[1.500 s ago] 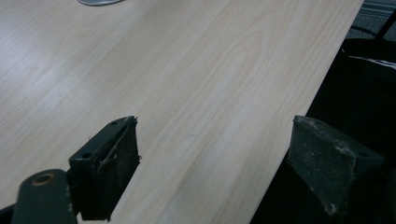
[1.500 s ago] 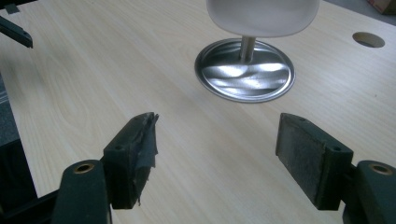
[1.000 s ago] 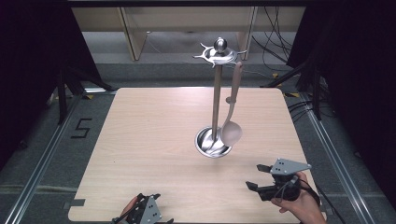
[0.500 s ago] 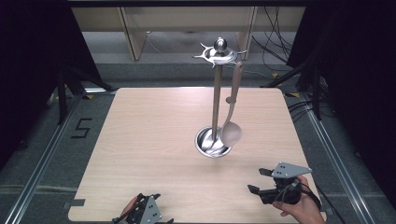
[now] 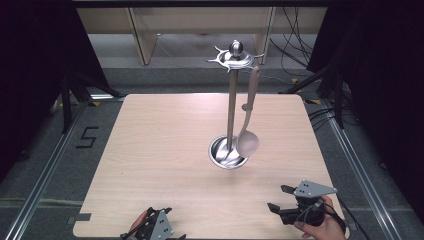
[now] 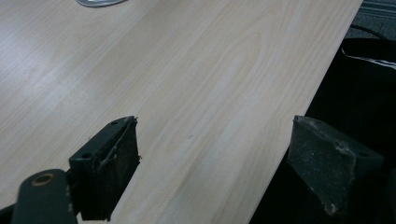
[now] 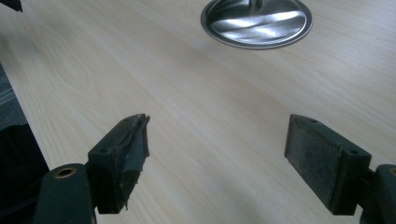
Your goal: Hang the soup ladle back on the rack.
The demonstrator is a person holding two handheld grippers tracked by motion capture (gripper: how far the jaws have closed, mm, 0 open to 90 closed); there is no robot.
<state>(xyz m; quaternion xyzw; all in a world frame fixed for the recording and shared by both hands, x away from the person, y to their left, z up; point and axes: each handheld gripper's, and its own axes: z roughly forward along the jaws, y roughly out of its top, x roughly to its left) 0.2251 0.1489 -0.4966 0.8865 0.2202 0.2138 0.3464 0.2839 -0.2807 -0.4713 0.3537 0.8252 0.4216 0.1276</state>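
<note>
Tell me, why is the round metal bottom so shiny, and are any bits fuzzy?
In the right gripper view, the stand's round base throws back bright streaks of light, that's glare. In the high view, the hanging ladle looks a little soft, and the room around the table is very dark. In the left gripper view, the close black pads look slightly fuzzy.

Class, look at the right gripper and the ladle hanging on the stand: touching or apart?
Apart. The high view shows the right gripper near the table's front edge, bare wood between it and the ladle; the right gripper view shows nothing between its open jaws.
</note>
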